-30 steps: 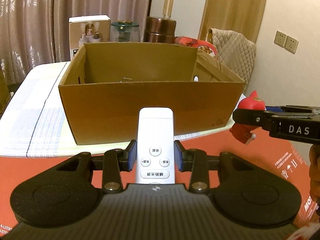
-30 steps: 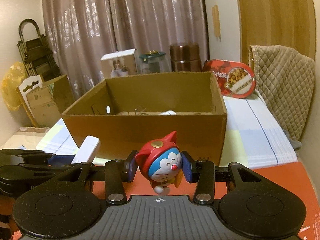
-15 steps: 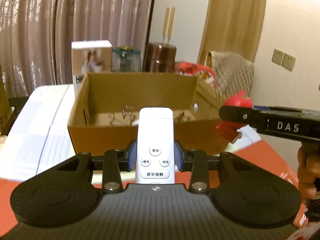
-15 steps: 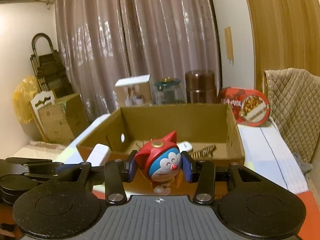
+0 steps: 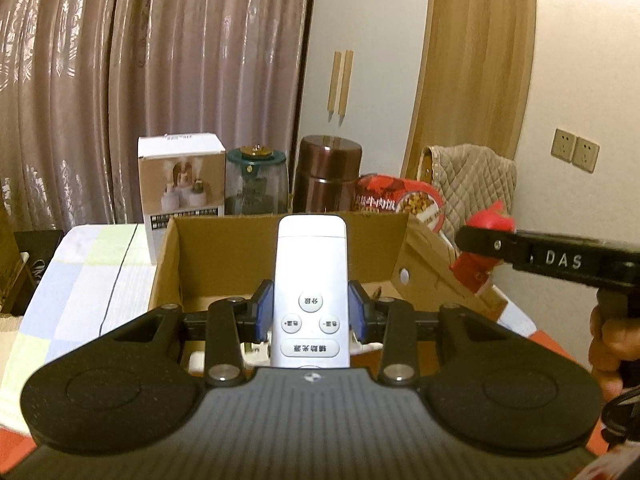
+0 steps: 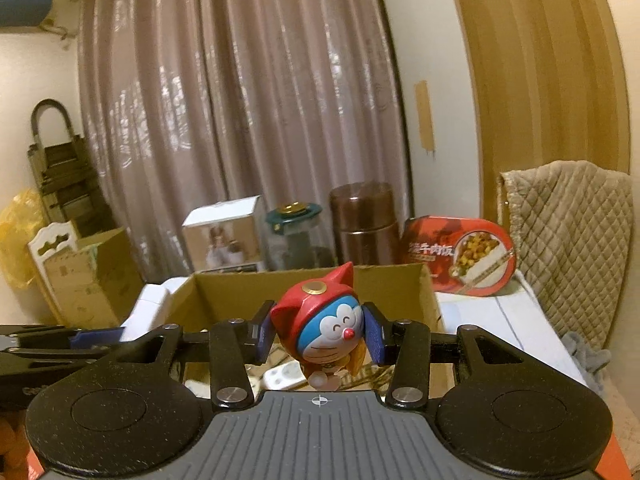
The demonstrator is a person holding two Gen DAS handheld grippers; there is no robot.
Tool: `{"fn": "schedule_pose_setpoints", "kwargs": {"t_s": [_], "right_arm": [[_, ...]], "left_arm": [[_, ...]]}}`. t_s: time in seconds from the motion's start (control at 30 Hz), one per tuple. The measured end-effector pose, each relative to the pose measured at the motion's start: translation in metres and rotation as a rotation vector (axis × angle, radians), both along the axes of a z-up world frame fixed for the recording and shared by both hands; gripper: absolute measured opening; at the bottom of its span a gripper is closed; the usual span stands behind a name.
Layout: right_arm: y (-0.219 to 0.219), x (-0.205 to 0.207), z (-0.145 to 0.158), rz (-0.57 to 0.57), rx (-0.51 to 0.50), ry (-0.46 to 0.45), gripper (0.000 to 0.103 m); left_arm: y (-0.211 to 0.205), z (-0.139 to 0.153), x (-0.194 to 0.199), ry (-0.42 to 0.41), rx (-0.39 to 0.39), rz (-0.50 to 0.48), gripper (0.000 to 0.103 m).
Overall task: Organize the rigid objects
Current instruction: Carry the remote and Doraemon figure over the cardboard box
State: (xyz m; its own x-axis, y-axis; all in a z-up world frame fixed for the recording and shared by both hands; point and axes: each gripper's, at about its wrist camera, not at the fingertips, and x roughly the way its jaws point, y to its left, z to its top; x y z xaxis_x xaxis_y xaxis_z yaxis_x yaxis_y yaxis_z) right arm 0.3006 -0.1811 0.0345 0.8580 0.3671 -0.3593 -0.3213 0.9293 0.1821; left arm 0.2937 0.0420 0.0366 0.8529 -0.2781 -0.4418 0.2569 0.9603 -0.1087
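Now that both hands have risen toward the open brown cardboard box [image 5: 208,256], its floor shows behind the jaws. The left gripper [image 5: 311,318] stays clenched on the white rectangular remote control [image 5: 311,264]; the right gripper [image 6: 320,334] clamps the red-hooded blue cat figurine [image 6: 322,326]. Dropping both in looks next.

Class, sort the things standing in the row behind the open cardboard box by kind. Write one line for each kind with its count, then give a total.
Printed white carton: 1
Clear jar with a green lid: 1
Brown metal canister: 1
Red food tin: 1
Total: 4
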Motion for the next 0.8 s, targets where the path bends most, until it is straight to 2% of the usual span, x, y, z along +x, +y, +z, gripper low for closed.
{"fn": "schedule_pose_setpoints", "kwargs": {"t_s": [0.2,0.4,0.6,0.8], "right_arm": [[-0.005,0.017,-0.011,-0.034,0.031,0.044,0.042],[-0.001,0.026,-0.012,-0.038,0.026,0.037,0.042],[-0.001,0.037,-0.020,-0.044,0.015,0.053,0.042],[-0.002,0.046,-0.027,-0.050,0.009,0.069,0.042]], "left_arm": [[-0.001,0.002,0.018,-0.012,-0.023,0.003,0.033],[0.004,0.000,0.033,-0.011,-0.054,0.033,0.033],[0.002,0.003,0.048,-0.021,-0.052,0.036,0.033],[-0.005,-0.005,0.068,0.010,-0.022,0.036,0.033]]}}
